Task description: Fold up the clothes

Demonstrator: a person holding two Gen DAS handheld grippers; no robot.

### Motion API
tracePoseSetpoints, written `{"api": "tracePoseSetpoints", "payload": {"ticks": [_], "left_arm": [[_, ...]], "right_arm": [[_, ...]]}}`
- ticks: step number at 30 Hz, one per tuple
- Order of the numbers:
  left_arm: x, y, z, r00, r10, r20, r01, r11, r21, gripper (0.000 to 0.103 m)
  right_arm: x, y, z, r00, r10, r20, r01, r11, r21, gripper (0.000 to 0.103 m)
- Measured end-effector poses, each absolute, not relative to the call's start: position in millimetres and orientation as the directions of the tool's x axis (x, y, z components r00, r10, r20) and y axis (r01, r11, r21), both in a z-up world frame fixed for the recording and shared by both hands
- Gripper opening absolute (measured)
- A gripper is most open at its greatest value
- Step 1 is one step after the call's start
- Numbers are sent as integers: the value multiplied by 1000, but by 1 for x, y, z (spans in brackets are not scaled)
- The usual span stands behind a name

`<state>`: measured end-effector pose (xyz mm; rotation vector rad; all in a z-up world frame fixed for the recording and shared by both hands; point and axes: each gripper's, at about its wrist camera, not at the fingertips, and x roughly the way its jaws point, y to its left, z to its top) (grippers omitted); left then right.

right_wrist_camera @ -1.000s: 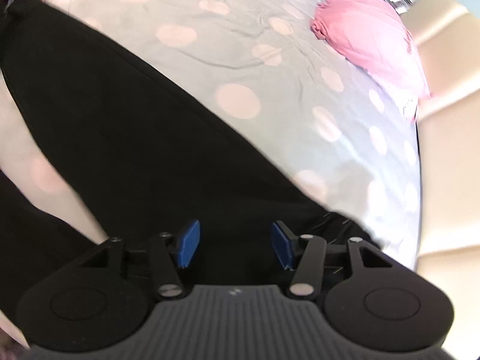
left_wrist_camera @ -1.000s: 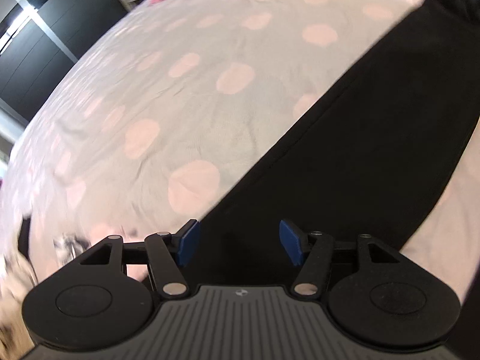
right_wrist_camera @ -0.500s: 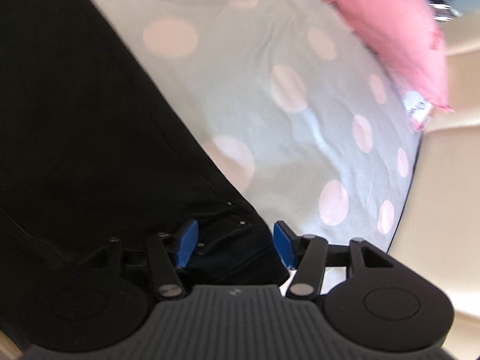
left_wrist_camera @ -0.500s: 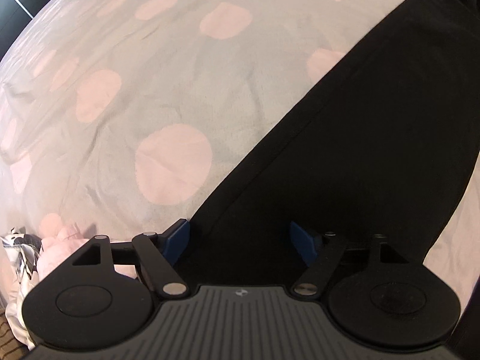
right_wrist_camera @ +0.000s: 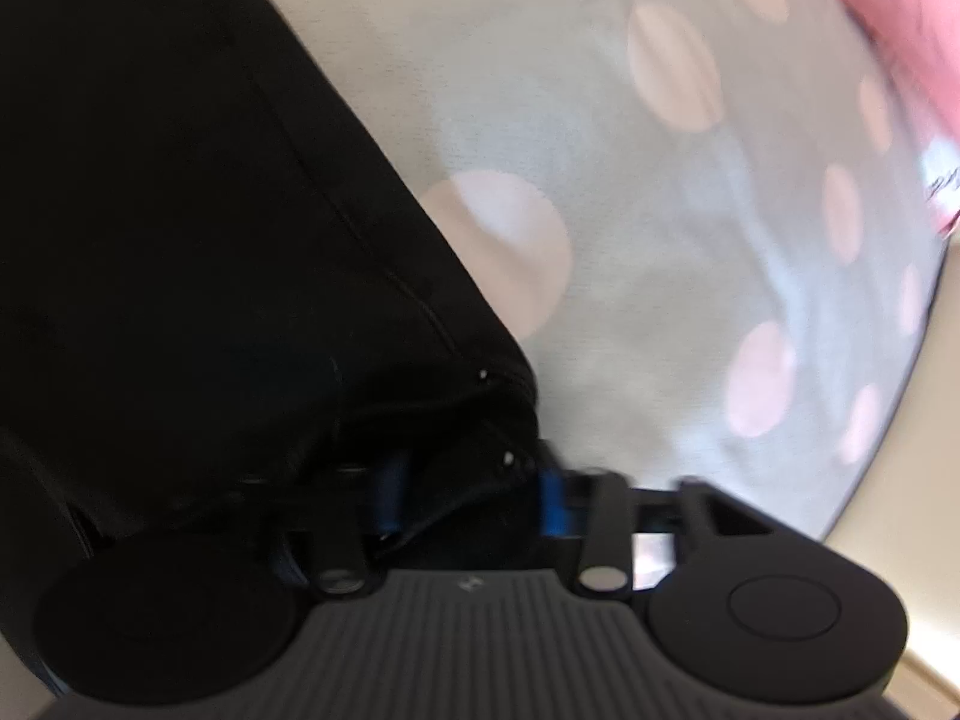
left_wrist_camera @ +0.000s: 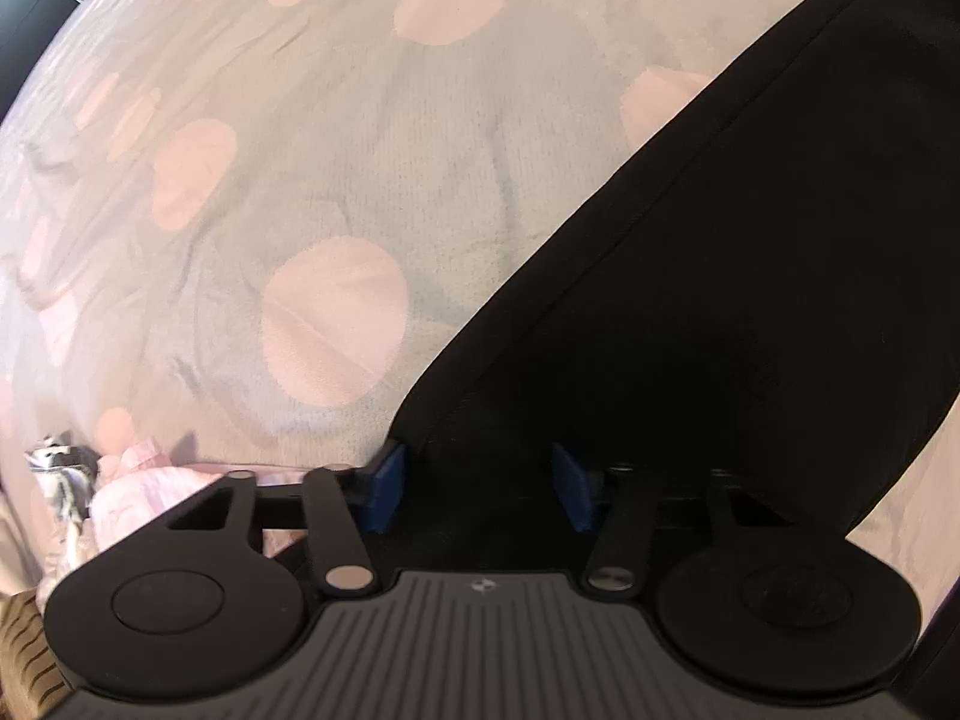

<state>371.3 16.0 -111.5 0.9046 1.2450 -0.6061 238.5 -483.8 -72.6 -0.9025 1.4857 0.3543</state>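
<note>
Lying flat on the spotted bedspread (left_wrist_camera: 384, 138), a black garment (left_wrist_camera: 750, 276) is seen from both wrist cameras; it looks like trousers, though that cannot be confirmed. In the left view it runs from the lower centre up to the upper right, with one long seamed edge laid diagonally across the grey, pink-dotted fabric. The left gripper (left_wrist_camera: 477, 486) is pointed steeply down at the garment's near end. Its jaws have just been closing, and the black cloth is caught between the blue pads (left_wrist_camera: 384, 483); the left pad is set right at the cloth's edge. A firm pinch is likely, but how hard the pads press cannot be told.

In the right view the garment (right_wrist_camera: 198, 228) fills the left half, ending in a bunched corner with small metal studs. The right gripper (right_wrist_camera: 468, 501) is set on that corner. Its jaws have also just been closing, and thick folded cloth is pinched between its pads (right_wrist_camera: 552, 504). This view is slightly blurred.

A pink pillow (right_wrist_camera: 906, 30) is seen at the top right of the right view, well apart from the garment. A small heap of pale pink and striped laundry (left_wrist_camera: 102, 480) lies at the bedspread's lower left edge in the left view.
</note>
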Motion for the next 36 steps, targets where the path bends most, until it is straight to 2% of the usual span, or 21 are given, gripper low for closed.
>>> {"api": "tracePoseSetpoints", "payload": {"ticks": [3,5,11,17,19,23,29,36], "left_arm": [[365,8,-108,296,103,-950,797,521,305,14],[358,12,-101,327,88,-941,784,530,322,11],[341,20,-70,432,27,-902,735,569,369,9],[344,49,10,609,-45,-792,577,710,403,8],[341,57,26,630,-47,-775,547,735,400,8],[318,63,22,616,-26,-788,563,714,416,5],[272,86,38,625,-52,-779,541,748,384,5],[189,114,65,644,-100,-758,551,748,370,5]], "right_arm": [[223,-479,-48,210,-333,-919,-693,613,-380,26],[208,-474,-28,271,-337,-902,-682,594,-427,24],[170,-468,37,465,-338,-818,-598,562,-572,22],[160,-470,73,622,-370,-691,-406,602,-687,22],[170,-474,60,629,-393,-671,-331,645,-688,22],[182,-446,29,581,-430,-691,-370,617,-695,22],[148,-446,31,573,-452,-683,-331,635,-698,22],[118,-471,25,613,-415,-673,-341,629,-698,22]]}}
